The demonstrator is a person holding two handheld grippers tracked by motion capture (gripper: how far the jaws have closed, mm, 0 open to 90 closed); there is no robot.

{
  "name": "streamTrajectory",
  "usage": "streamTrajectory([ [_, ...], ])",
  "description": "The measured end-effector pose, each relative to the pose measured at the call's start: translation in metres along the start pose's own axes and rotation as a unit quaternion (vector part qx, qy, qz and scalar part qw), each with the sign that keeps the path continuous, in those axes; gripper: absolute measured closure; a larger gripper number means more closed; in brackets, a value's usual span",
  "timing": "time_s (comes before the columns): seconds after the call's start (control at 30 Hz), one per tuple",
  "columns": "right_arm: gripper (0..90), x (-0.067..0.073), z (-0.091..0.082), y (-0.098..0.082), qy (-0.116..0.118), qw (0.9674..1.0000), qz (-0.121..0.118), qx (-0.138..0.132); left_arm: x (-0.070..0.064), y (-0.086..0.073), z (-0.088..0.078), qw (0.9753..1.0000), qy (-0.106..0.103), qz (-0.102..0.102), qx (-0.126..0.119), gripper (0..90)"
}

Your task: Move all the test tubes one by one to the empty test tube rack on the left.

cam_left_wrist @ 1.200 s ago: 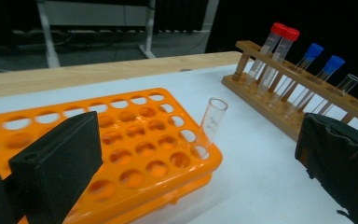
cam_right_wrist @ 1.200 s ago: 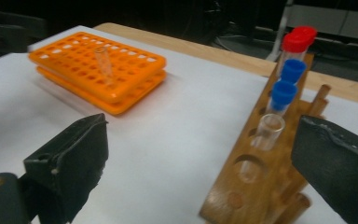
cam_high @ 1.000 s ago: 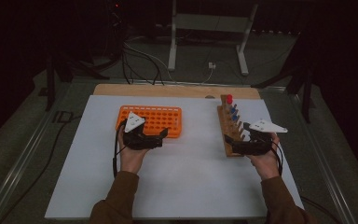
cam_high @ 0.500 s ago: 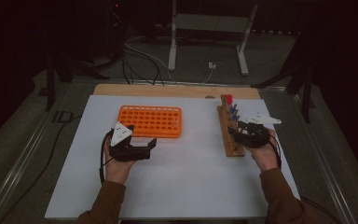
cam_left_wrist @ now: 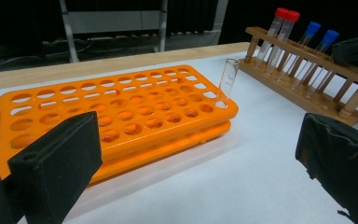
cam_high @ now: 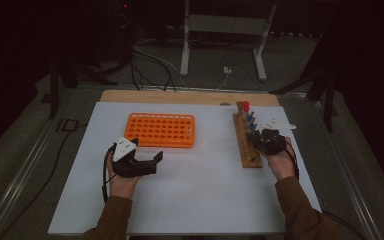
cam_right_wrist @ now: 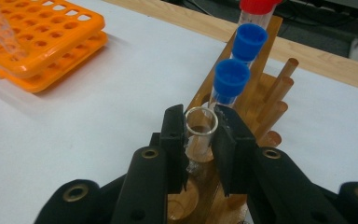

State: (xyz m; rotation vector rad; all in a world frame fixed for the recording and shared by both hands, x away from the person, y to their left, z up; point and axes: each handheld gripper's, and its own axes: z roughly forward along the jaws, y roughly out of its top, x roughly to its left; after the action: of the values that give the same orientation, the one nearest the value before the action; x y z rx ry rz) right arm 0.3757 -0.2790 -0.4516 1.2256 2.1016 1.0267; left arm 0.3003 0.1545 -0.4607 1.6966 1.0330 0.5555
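Note:
A wooden tube rack stands at the right of the white table and holds red-capped and blue-capped tubes. My right gripper is over the rack's near end. Its jaws have just been closing, and their pads now press on an uncapped clear tube standing in the rack. An orange rack lies at centre left with one clear tube upright in a corner hole. My left gripper hovers in front of the orange rack, open with nothing between its fingers.
The white table surface spreads wide in front of both racks. A wooden board edge runs along the back. Beyond it are a metal stand and cables on a dark floor.
My left gripper has pulled back from the orange rack toward the person and to the left. My right gripper has moved down to the wooden rack and shut on the clear tube.

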Motion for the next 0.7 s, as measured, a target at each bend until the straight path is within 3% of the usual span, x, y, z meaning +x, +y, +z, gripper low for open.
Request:
streamTrajectory([
  [0.4, 76.2, 0.000, 0.003, 0.001, -0.006, 1.0000, 0.004, -0.001, -0.004, -0.002, 0.003, 0.9999, 0.003, 0.008, 0.006, 1.0],
  [0.7, 76.3, -0.001, -0.011, 0.009, 0.001, 0.9999, 0.006, -0.016, -0.005, -0.003, 0.004, 0.9998, 0.008, 0.013, 0.008, 1.0],
])
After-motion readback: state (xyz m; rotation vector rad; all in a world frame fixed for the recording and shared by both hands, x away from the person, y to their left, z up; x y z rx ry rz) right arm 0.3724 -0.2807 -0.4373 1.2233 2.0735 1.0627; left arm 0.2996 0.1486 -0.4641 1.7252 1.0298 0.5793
